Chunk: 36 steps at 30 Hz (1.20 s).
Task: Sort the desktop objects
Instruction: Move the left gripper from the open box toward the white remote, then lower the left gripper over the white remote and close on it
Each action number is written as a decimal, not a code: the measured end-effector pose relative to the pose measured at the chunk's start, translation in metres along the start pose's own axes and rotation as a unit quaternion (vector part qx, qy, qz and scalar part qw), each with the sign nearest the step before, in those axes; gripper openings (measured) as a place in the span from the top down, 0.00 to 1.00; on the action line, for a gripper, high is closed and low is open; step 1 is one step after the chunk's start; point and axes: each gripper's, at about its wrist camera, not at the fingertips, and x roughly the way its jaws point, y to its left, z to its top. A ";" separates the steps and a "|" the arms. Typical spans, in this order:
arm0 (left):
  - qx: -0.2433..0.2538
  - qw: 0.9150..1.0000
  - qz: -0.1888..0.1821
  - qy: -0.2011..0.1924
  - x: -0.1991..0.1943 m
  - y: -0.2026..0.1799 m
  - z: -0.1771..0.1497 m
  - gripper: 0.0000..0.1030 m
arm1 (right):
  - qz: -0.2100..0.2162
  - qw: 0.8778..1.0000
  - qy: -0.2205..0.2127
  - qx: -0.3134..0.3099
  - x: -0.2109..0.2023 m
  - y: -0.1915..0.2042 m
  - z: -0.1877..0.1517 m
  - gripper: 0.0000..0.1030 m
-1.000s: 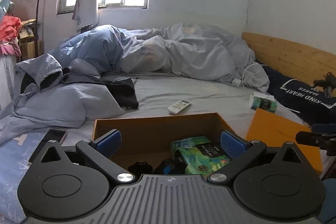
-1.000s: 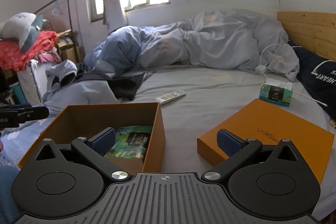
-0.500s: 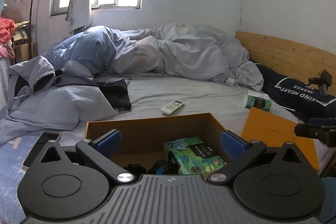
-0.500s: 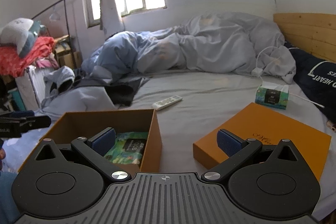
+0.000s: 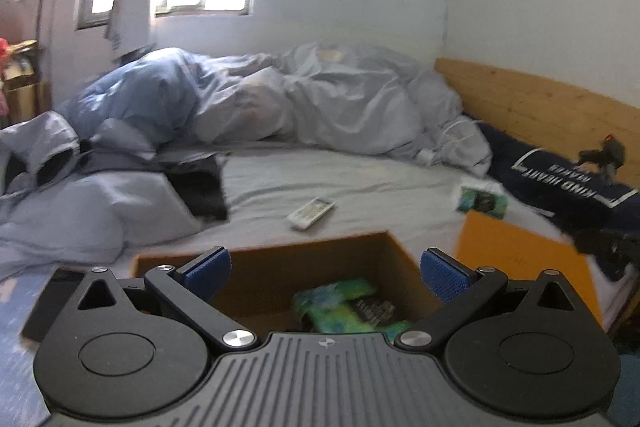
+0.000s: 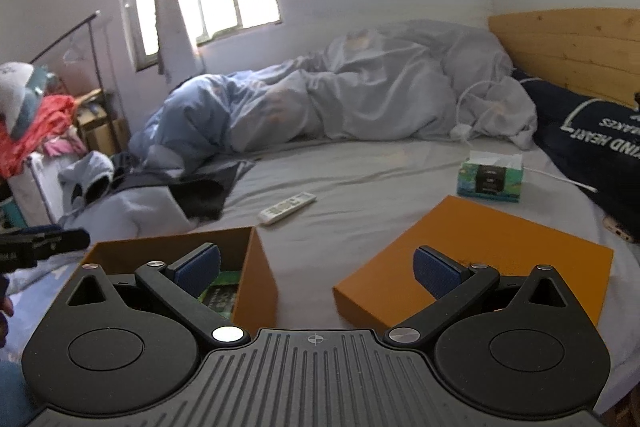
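Observation:
An open orange box (image 5: 304, 259) sits on the bed with a green tissue pack (image 5: 344, 303) inside; it also shows in the right wrist view (image 6: 256, 275). Its flat orange lid (image 6: 480, 251) lies to the right, seen too in the left wrist view (image 5: 516, 251). A white remote (image 6: 286, 207) and a second green tissue box (image 6: 490, 181) lie on the grey sheet farther back. My left gripper (image 5: 325, 269) is open and empty above the box. My right gripper (image 6: 316, 267) is open and empty between box and lid.
A rumpled grey-blue duvet (image 6: 360, 99) fills the back of the bed. A dark pillow (image 6: 592, 147) and wooden headboard (image 6: 568, 47) are at the right. A black phone (image 5: 52, 303) lies left of the box. Clothes (image 6: 36, 131) pile at the far left.
Both grippers have risen and tilted slightly, so the box and lid sit lower in view. The left view is motion-blurred. Both stay open and empty.

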 end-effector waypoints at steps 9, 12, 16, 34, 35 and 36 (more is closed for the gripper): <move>0.035 0.999 -0.031 0.022 0.056 -0.014 0.033 0.00 | -0.011 0.999 -0.010 0.037 -0.014 -0.008 -0.008 0.00; 0.022 0.999 -0.031 0.030 0.077 -0.015 0.047 0.00 | -0.010 0.999 -0.015 0.044 0.009 -0.027 0.003 0.00; 0.030 0.998 -0.032 0.037 0.104 -0.022 0.060 0.00 | -0.010 0.998 -0.011 0.058 0.018 -0.035 0.003 0.00; 0.120 0.987 -0.038 0.099 0.224 -0.026 0.060 0.00 | -0.011 0.994 0.011 0.112 0.030 -0.050 -0.015 0.00; 0.122 0.986 -0.039 0.105 0.229 -0.025 0.060 0.00 | -0.011 0.993 0.013 0.115 0.031 -0.051 -0.016 0.00; 0.126 0.985 -0.040 0.109 0.234 -0.025 0.059 0.00 | -0.011 0.993 0.014 0.117 0.031 -0.051 -0.018 0.00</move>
